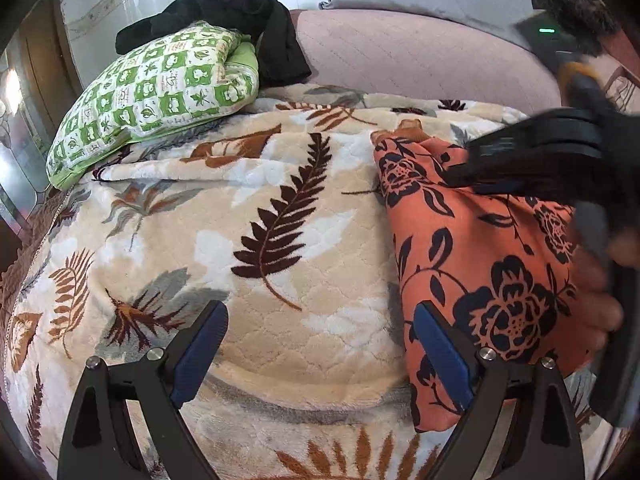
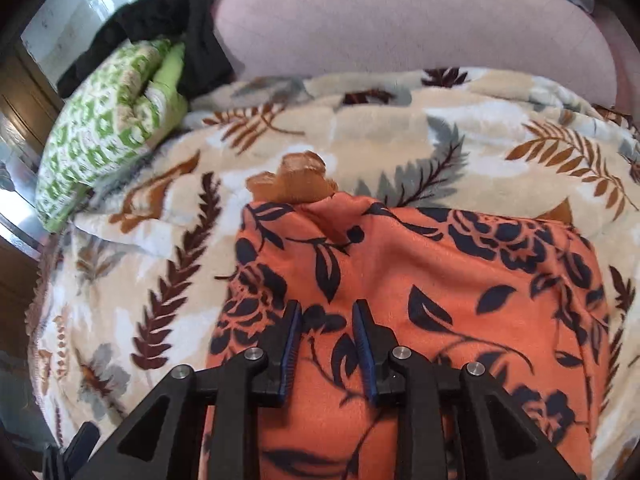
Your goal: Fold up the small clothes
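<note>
An orange garment with a black flower print (image 1: 480,248) lies folded on the leaf-patterned blanket (image 1: 260,208); it fills the right wrist view (image 2: 420,280), with brown trim (image 2: 296,184) at its far edge. My left gripper (image 1: 320,320) is wide open, its right finger at the garment's left edge. My right gripper (image 2: 328,316) hovers over the garment with its jaws partly open and nothing between them. It shows blurred in the left wrist view (image 1: 532,152), above the garment.
A green-and-white patterned pillow (image 1: 152,92) lies at the back left with a black garment (image 1: 248,20) draped behind it. A pink mattress (image 1: 400,52) lies beyond the blanket. A wooden door and wall stand at the left.
</note>
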A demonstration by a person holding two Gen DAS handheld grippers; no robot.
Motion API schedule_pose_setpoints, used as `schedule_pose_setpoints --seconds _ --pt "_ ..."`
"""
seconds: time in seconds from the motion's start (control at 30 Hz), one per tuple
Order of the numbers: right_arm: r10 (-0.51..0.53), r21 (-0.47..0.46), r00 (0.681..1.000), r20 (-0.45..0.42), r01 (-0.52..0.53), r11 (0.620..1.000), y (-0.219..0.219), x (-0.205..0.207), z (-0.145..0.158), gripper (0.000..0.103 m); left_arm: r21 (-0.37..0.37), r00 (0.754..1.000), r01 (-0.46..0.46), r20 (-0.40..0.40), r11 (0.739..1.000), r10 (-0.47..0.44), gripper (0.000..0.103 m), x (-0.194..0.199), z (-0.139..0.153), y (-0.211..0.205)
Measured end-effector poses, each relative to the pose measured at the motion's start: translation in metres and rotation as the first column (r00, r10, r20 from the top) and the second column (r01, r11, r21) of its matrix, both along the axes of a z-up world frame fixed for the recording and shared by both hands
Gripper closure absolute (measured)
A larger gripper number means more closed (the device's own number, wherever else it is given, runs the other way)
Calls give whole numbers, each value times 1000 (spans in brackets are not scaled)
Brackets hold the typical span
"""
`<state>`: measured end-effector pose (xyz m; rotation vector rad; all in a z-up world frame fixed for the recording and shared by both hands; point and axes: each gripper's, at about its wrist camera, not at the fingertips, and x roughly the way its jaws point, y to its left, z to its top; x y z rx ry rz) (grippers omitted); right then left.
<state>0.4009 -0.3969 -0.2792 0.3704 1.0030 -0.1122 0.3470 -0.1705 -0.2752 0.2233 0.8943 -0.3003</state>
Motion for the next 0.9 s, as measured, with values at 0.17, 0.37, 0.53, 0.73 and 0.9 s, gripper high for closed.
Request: schedule_pose_setpoints --seconds 0.17,0.37,0.53,0.73,0.9 --pt "-15 -43 995 97 19 999 -10 -63 34 73 -34 1000 -22 6 999 22 9 1 6 4" --pt "-138 -38 984 115 143 989 -28 -140 38 73 -43 999 -19 33 999 21 9 -5 12 1" --pt "-202 24 979 15 202 979 -48 -161 -9 73 -30 999 -4 47 1000 5 9 -10 9 -8" --pt "-169 22 984 55 168 986 -52 -159 -7 73 0 999 12 49 1000 -12 9 -11 0 -20" --pt "-210 82 968 138 200 976 -66 -169 4 73 2 999 13 48 1000 -14 9 -10 -2 -26"
